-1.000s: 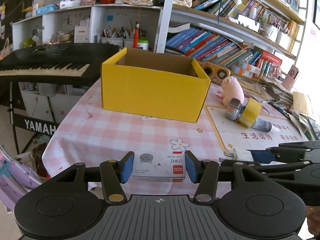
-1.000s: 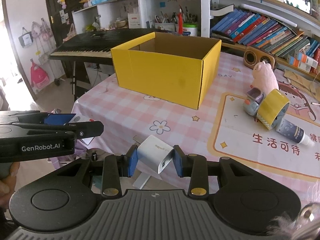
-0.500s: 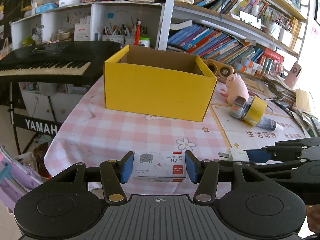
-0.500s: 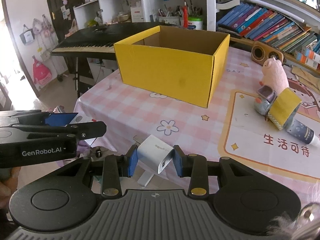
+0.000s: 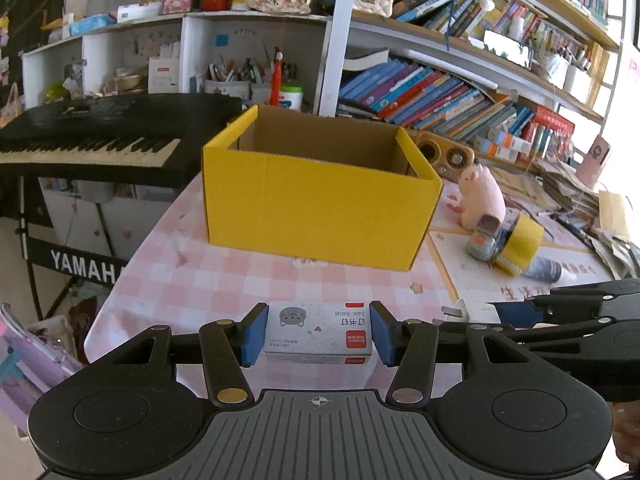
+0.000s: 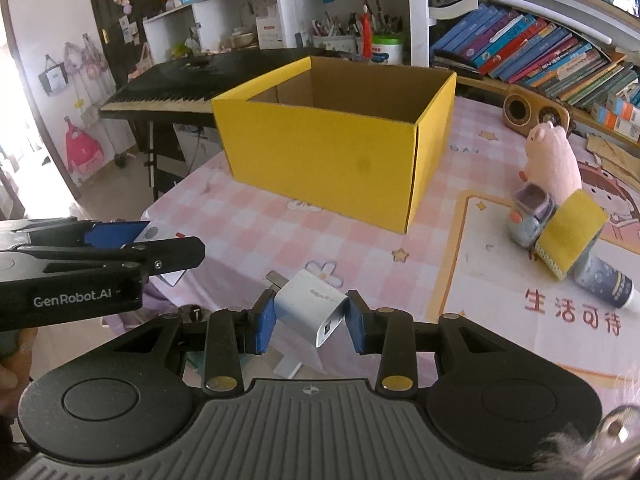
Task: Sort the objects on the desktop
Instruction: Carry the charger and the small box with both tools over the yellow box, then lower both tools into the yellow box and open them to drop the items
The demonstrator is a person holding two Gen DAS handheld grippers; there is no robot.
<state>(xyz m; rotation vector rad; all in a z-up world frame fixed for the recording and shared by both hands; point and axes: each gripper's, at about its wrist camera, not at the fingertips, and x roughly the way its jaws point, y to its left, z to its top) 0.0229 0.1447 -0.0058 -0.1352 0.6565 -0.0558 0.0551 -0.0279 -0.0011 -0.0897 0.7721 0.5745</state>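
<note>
My left gripper [image 5: 318, 330] is shut on a small white staples box [image 5: 318, 332] with a cat drawing and a red label, held above the near table edge. My right gripper [image 6: 310, 322] is shut on a white USB charger plug [image 6: 308, 306], tilted, prongs pointing away. An open yellow cardboard box [image 5: 320, 204] [image 6: 332, 160] stands ahead on the pink checked tablecloth [image 6: 240, 220]. In the left wrist view the right gripper [image 5: 492, 312] reaches in from the right; in the right wrist view the left gripper [image 6: 144, 240] comes in from the left.
To the right of the box lie a pink plush pig [image 6: 554, 160], a grey toy car [image 6: 528, 216], a yellow tape roll [image 6: 572, 236] and a small tube [image 6: 608, 284]. A black keyboard [image 5: 92, 140] stands left of the table. Bookshelves [image 5: 460, 92] line the back.
Both grippers have moved forward towards the yellow box, which looms larger in both views. Their grips on the staples box and the charger are unchanged.
</note>
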